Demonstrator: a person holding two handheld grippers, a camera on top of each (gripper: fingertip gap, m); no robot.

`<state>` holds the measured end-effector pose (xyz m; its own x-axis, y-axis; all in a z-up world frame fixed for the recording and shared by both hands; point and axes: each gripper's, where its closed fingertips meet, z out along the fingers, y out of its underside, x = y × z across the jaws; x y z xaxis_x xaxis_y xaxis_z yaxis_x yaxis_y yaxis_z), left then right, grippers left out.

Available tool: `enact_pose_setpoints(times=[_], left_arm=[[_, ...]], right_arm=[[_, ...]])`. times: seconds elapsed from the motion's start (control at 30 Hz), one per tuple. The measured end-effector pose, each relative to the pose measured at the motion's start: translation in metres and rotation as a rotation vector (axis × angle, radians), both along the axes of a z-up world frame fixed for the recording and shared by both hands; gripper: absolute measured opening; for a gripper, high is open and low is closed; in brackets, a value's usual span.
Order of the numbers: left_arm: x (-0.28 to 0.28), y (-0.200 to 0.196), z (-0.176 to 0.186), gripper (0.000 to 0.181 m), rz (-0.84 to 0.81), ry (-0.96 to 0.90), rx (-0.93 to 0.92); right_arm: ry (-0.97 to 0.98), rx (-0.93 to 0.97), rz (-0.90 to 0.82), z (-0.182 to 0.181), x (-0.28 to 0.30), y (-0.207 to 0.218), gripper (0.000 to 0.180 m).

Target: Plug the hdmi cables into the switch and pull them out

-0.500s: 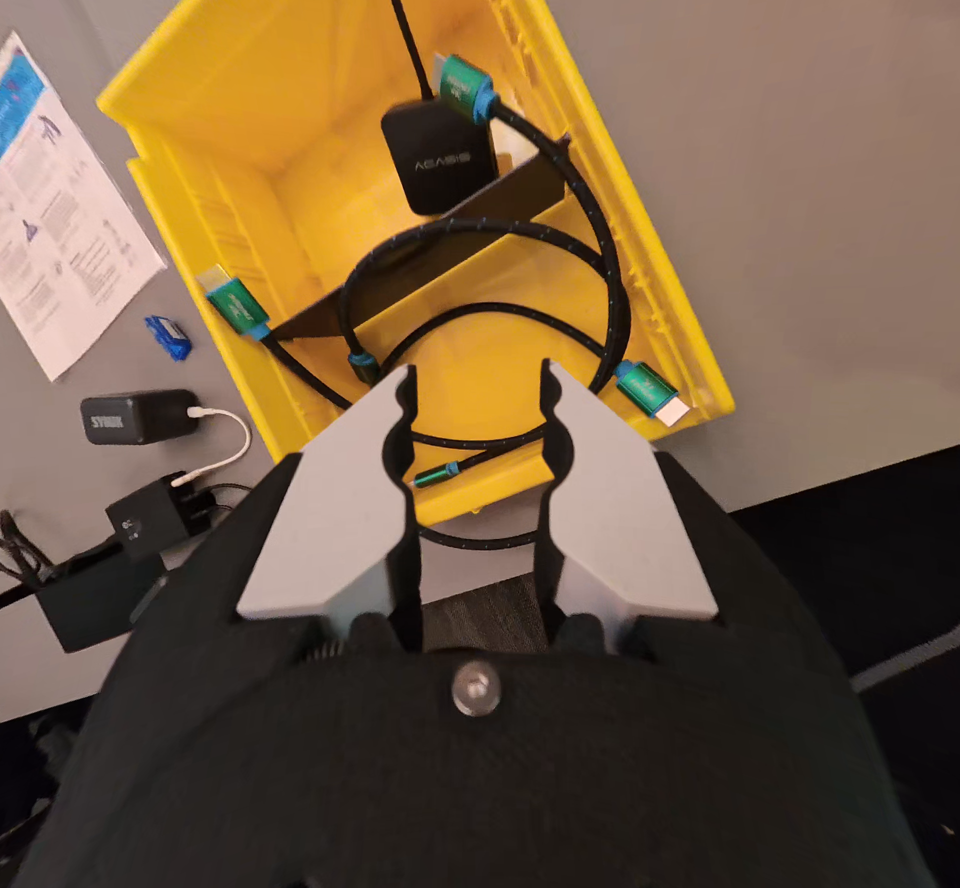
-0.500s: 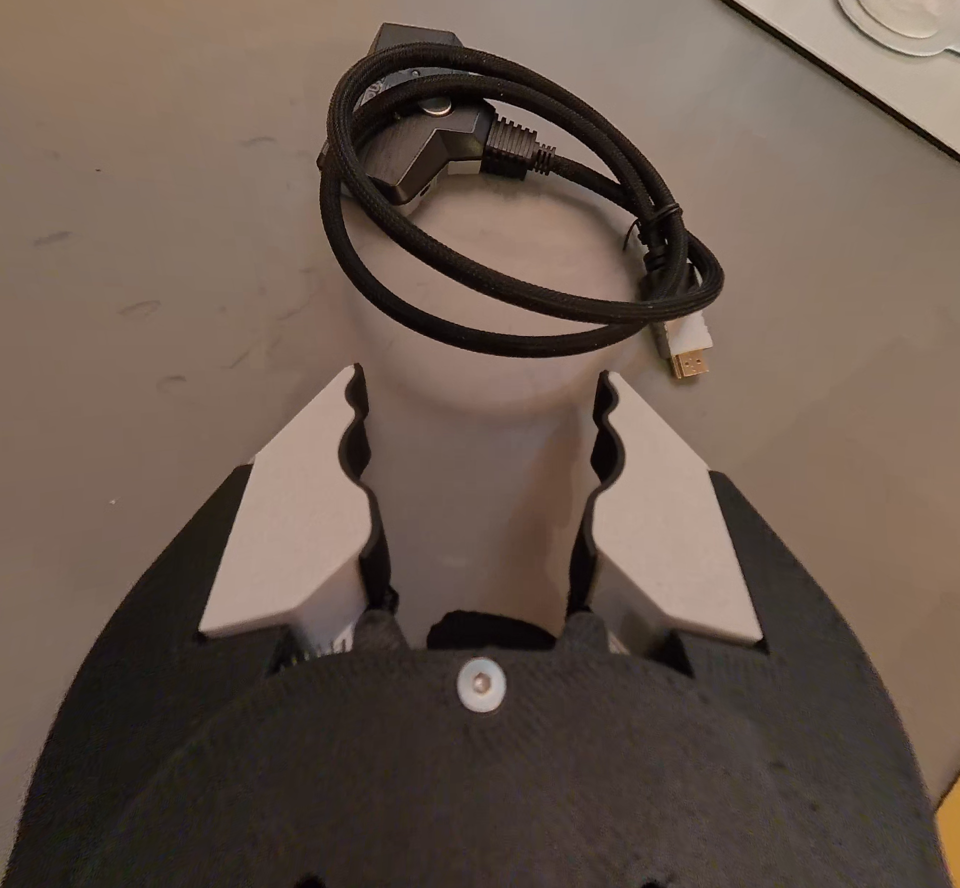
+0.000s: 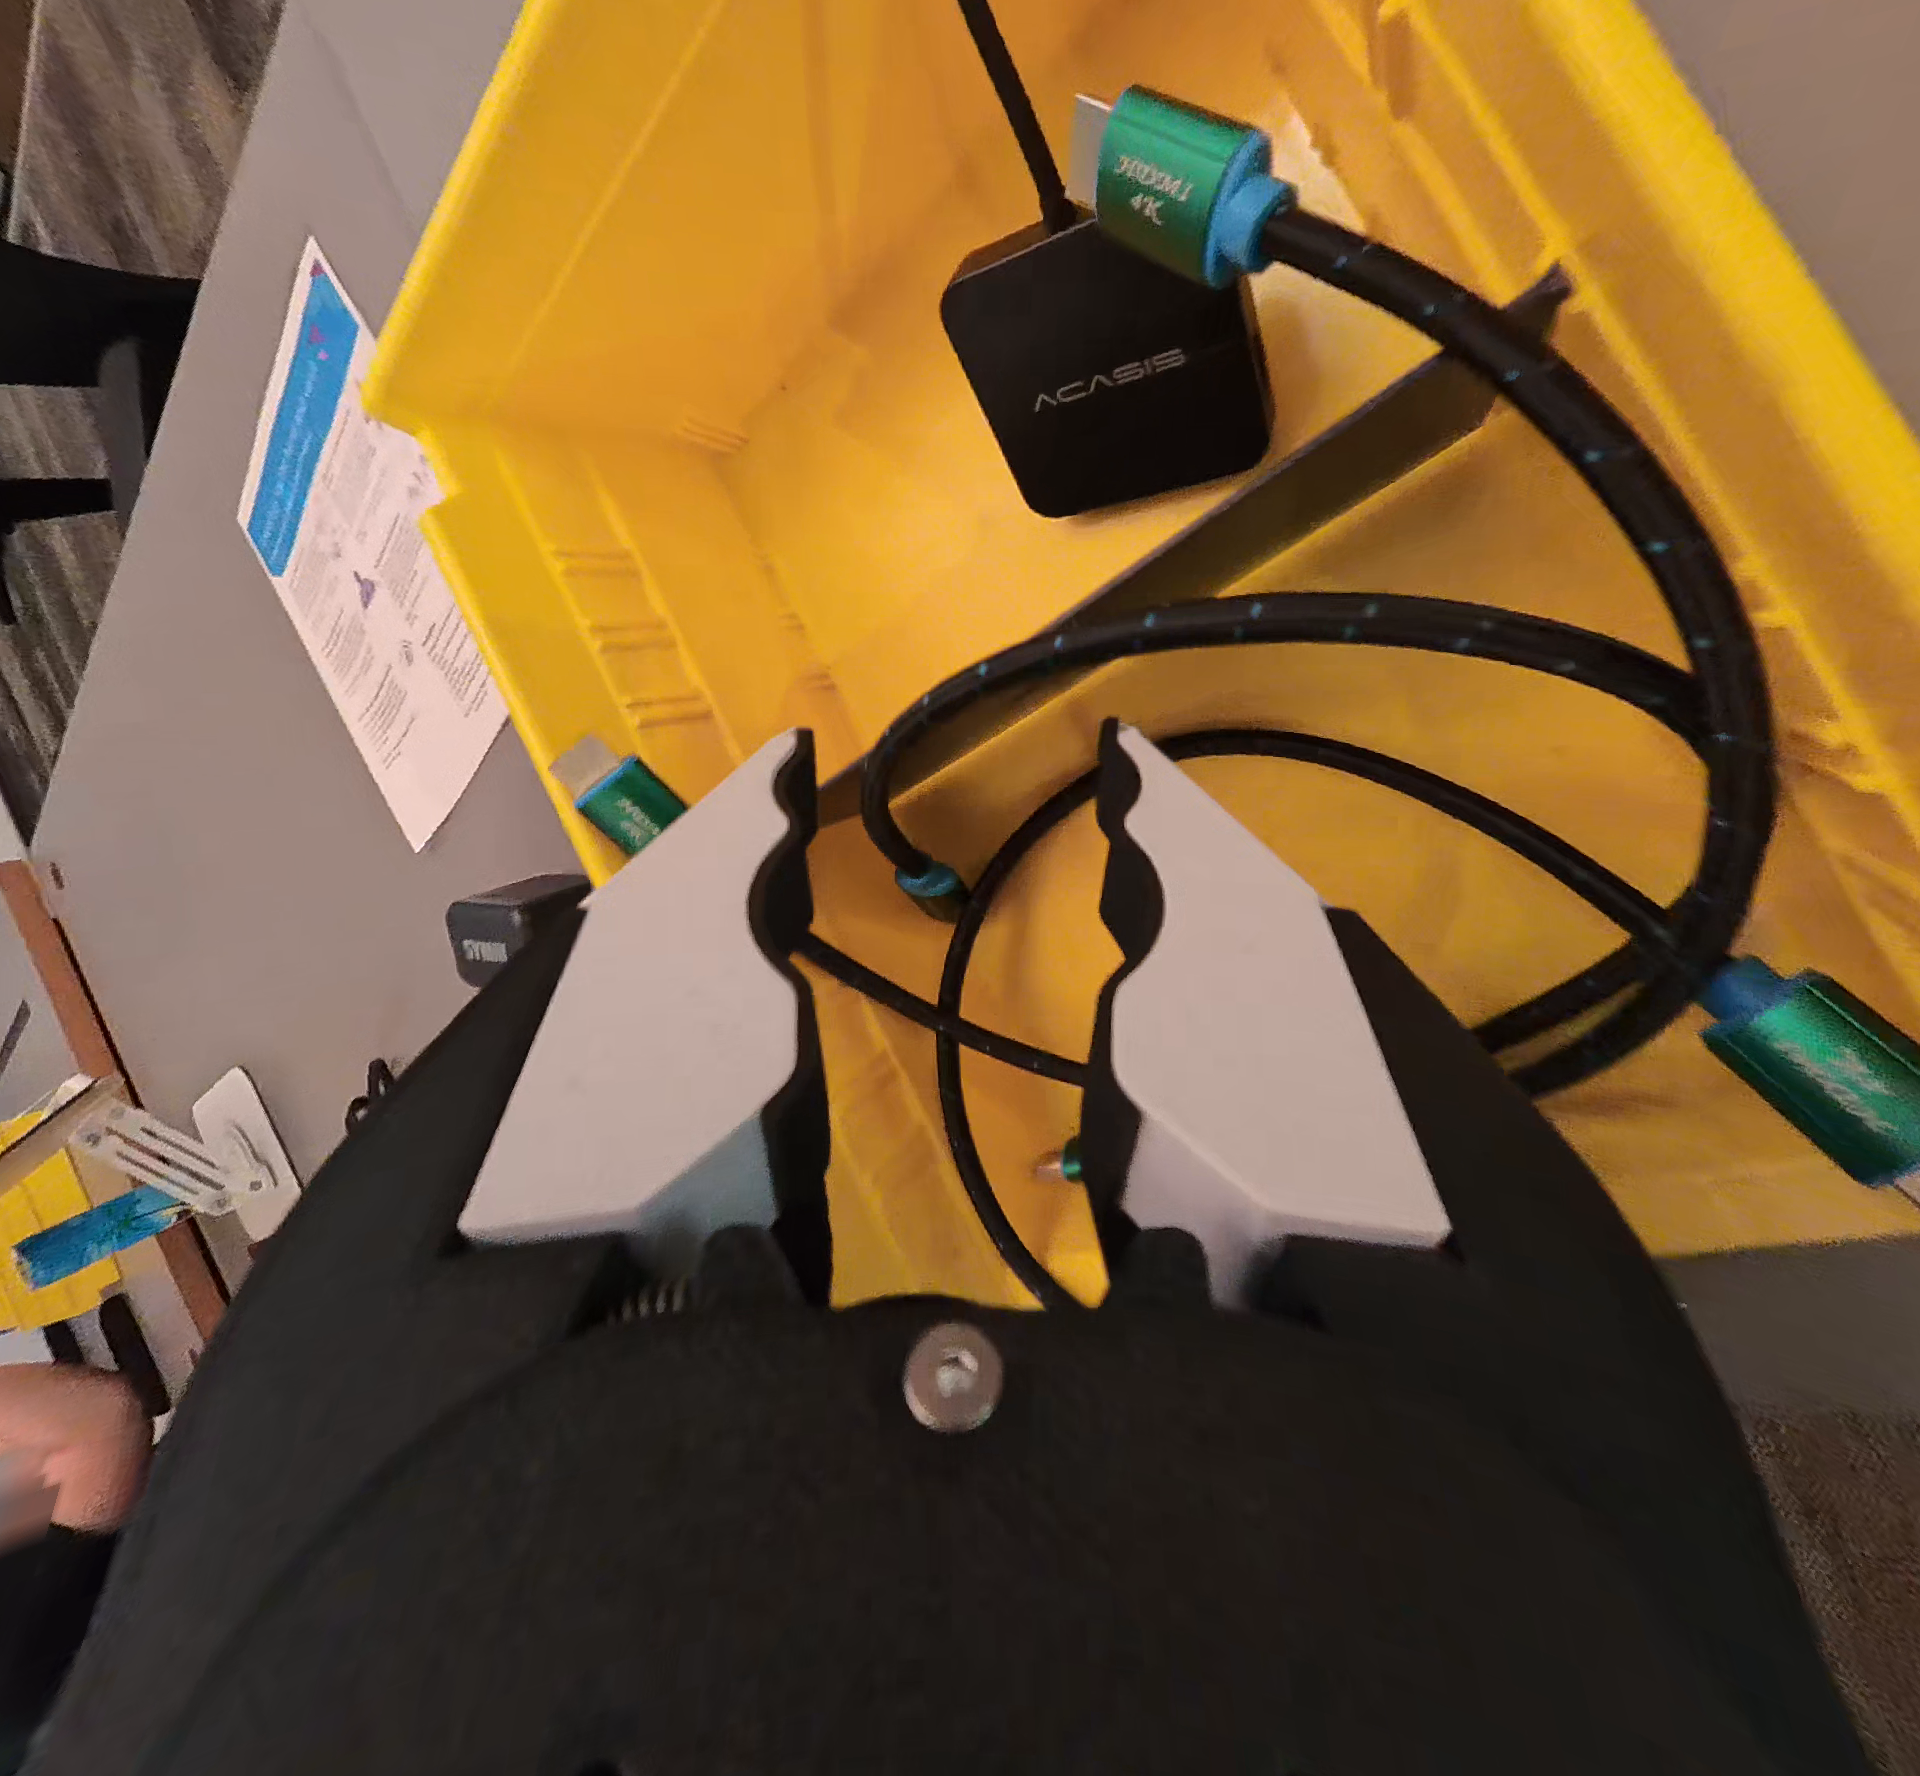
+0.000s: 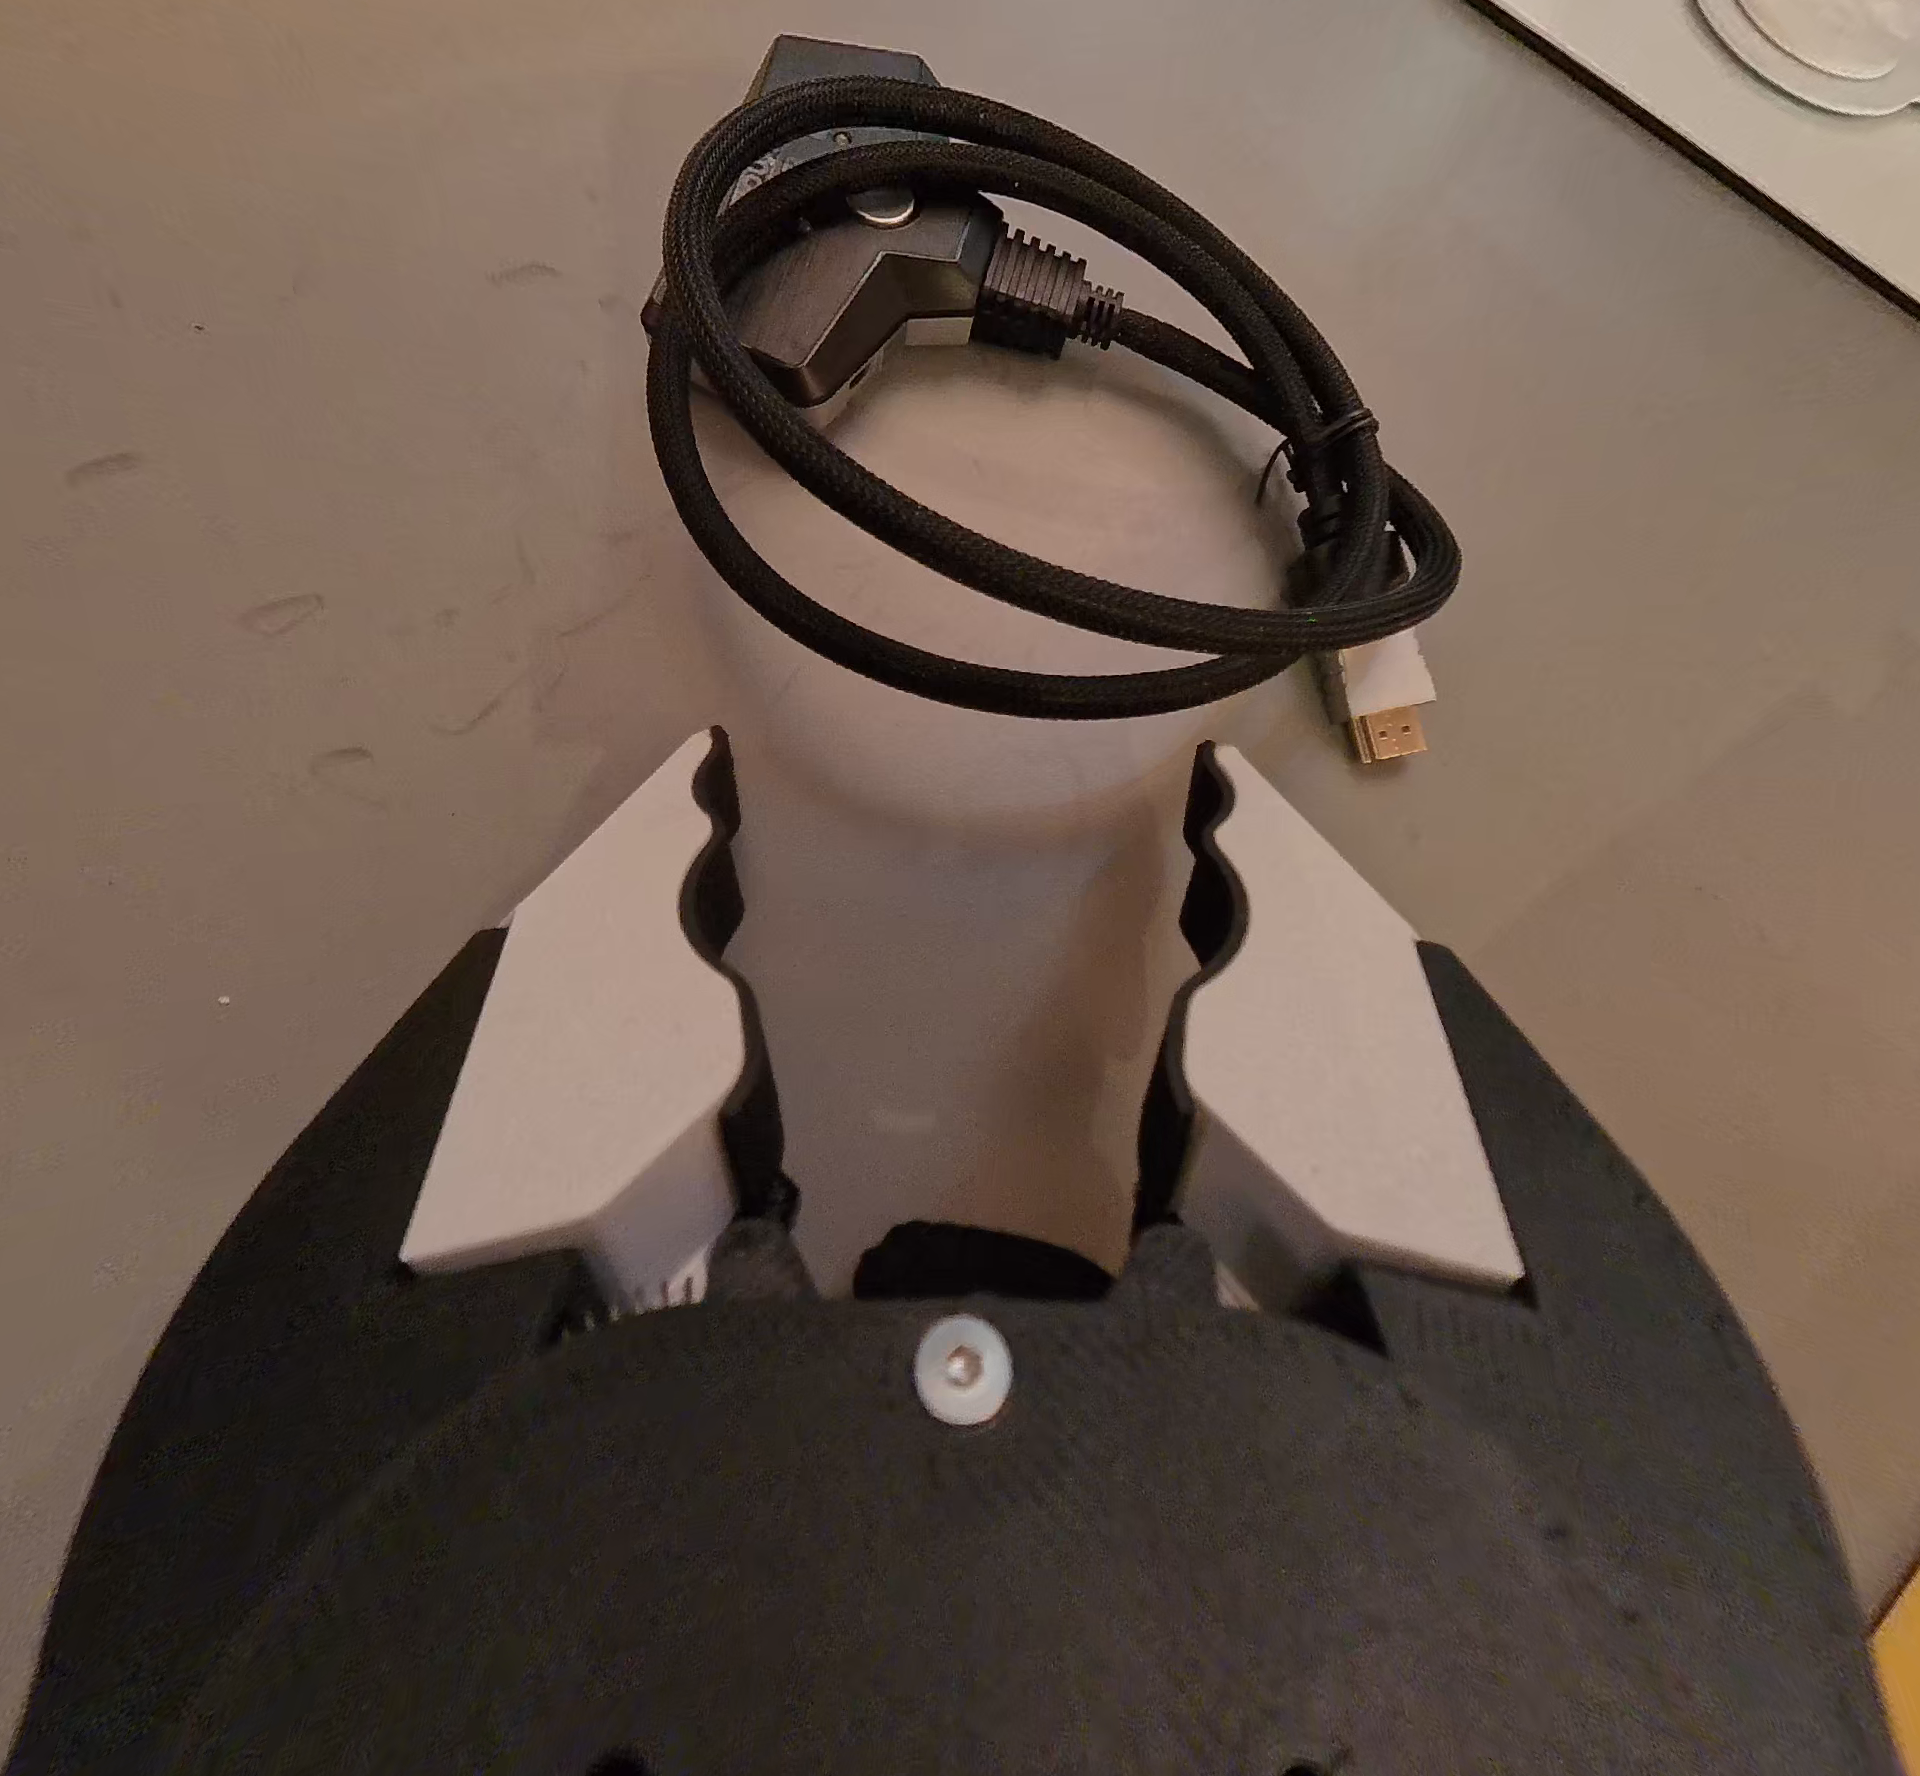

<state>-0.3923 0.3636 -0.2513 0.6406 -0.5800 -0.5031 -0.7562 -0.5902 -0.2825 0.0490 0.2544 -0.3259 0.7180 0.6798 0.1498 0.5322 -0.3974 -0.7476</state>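
Observation:
In the left wrist view a yellow bin (image 3: 644,292) holds black braided HDMI cables (image 3: 1621,521) with green plugs: one plug (image 3: 1169,178) rests against a black square box (image 3: 1112,376), one (image 3: 1829,1072) lies at the bin's right, one (image 3: 623,807) pokes over the left wall. My left gripper (image 3: 951,755) is open and empty, over the bin's near part. In the right wrist view a dark grey HDMI switch (image 4: 831,272) lies on the grey table with its own coiled black cable (image 4: 935,625), ending in a gold-tipped plug (image 4: 1387,729). My right gripper (image 4: 956,760) is open and empty, just short of the coil.
A black divider (image 3: 1351,490) crosses the bin. Left of the bin lie a printed sheet (image 3: 364,563) and a black power adapter (image 3: 499,937). A hand (image 3: 62,1456) shows at the lower left. A white flat pad (image 4: 1704,33) lies at the table's far right. Some 45 cm of space lies between my two pairs of fingers. My right gripper is the nearer one to the dark grey HDMI switch (image 4: 831,272): about 9 cm, against 35 cm.
My left gripper has moved forward and down into the bin, so the cables and box look much closer. The right gripper has barely moved.

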Motion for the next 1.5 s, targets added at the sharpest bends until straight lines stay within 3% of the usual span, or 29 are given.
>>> enact_pose_setpoints(times=[0.1,0.17,0.43,0.8,1.27,1.5], left_arm=[[0.002,0.007,-0.008,0.043,-0.030,0.002,-0.004],[0.006,0.010,-0.009,0.024,-0.060,-0.004,0.003],[0.008,0.011,-0.006,0.020,-0.124,0.031,0.015],[-0.002,0.026,0.032,0.014,-0.089,-0.077,0.175],[-0.032,0.045,0.072,0.005,0.130,-0.474,0.301],[-0.023,0.047,0.081,0.004,0.200,-0.851,0.269]], right_arm=[[0.000,-0.001,0.001,0.000,0.000,0.000,0.085],[0.001,-0.002,0.002,0.000,0.000,0.000,0.085],[0.002,-0.003,0.001,0.000,-0.001,0.001,0.084],[0.002,-0.004,0.001,0.000,-0.001,0.002,0.084],[0.003,-0.005,0.001,0.000,-0.001,0.002,0.084],[0.003,-0.006,0.002,0.000,-0.001,0.002,0.083]])
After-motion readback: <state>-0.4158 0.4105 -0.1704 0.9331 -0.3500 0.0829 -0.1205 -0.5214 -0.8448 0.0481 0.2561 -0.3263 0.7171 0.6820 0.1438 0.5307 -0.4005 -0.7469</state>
